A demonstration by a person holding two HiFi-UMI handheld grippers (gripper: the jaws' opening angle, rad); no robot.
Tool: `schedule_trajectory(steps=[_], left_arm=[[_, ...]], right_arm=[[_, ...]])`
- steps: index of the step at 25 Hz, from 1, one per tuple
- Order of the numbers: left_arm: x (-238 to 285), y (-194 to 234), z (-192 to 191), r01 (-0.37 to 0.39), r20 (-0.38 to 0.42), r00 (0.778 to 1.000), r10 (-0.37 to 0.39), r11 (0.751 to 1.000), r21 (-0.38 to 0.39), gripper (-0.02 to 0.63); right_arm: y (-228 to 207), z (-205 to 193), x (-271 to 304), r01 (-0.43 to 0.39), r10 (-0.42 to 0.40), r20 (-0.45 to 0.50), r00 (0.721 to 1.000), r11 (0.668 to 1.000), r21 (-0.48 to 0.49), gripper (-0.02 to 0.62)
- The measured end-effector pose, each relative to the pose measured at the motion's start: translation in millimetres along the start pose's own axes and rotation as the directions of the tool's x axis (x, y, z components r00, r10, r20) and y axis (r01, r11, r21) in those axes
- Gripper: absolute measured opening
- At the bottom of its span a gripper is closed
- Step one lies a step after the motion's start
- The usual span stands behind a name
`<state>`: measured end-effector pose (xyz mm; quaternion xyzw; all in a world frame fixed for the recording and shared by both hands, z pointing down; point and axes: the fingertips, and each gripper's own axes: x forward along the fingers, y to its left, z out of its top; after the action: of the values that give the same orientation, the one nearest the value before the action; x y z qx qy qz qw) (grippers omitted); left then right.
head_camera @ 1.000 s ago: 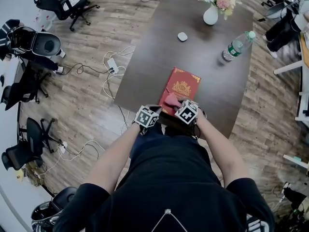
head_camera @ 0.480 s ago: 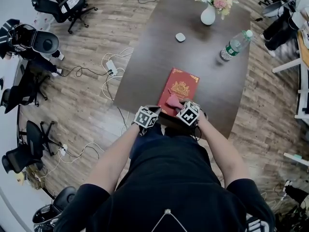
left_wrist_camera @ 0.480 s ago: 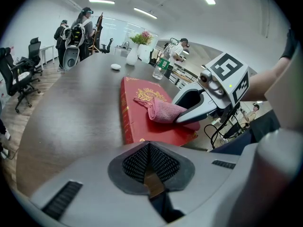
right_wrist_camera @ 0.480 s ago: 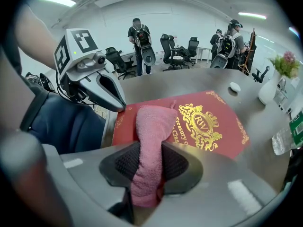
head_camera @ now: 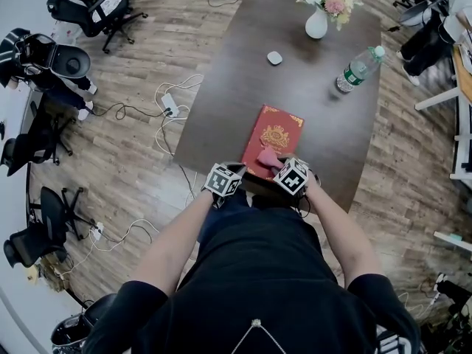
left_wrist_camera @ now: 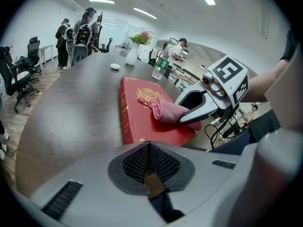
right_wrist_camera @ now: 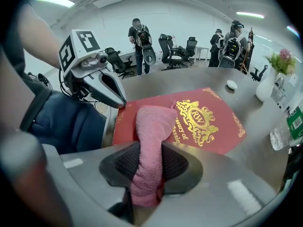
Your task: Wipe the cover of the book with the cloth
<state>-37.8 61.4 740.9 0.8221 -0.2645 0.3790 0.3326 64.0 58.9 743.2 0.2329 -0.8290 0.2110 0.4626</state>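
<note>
A red book with a gold crest lies on the dark table near its front edge. My right gripper is shut on a folded pink cloth, whose free end rests on the near part of the cover. In the right gripper view the cloth runs out from between the jaws of that gripper onto the book. My left gripper is shut with nothing in it, held just off the book's near left corner. Its closed tip points at the book and cloth.
Farther back on the table stand a white vase of flowers, a water bottle and a small white puck. Office chairs and cables lie on the floor to the left. Several people stand at the far end of the room.
My right gripper has slid the cloth a little to the right and nearer across the cover. The left gripper has stayed where it was.
</note>
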Motion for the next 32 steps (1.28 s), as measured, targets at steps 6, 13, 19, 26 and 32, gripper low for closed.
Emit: schedule_trajectory(steps=[6, 13, 19, 26, 32], left_arm=[[0, 1, 1, 0.007, -0.003, 1.000, -0.007, 1.000, 0.004, -0.005], [-2, 1, 1, 0.012, -0.010, 1.000, -0.012, 1.000, 0.014, -0.005], [-2, 0, -1, 0.017, -0.013, 1.000, -0.017, 1.000, 0.018, -0.005], [-1, 1, 1, 0.020, -0.016, 1.000, -0.020, 1.000, 0.024, -0.005], [-1, -1, 2, 0.025, -0.024, 0.999, -0.024, 0.999, 0.039, -0.005]], right_arm=[[-2, -3, -5, 0.011, -0.011, 0.002, 1.000, 1.000, 0.002, 0.124], [-1, -10, -9, 0.014, -0.014, 0.003, 1.000, 1.000, 0.016, 0.124], [0, -15, -12, 0.019, -0.019, 0.002, 1.000, 1.000, 0.023, 0.124], [-2, -22, -17, 0.023, -0.023, 0.001, 1.000, 0.999, 0.036, 0.124], [2, -28, -22, 0.031, -0.031, -0.003, 1.000, 0.999, 0.041, 0.124]])
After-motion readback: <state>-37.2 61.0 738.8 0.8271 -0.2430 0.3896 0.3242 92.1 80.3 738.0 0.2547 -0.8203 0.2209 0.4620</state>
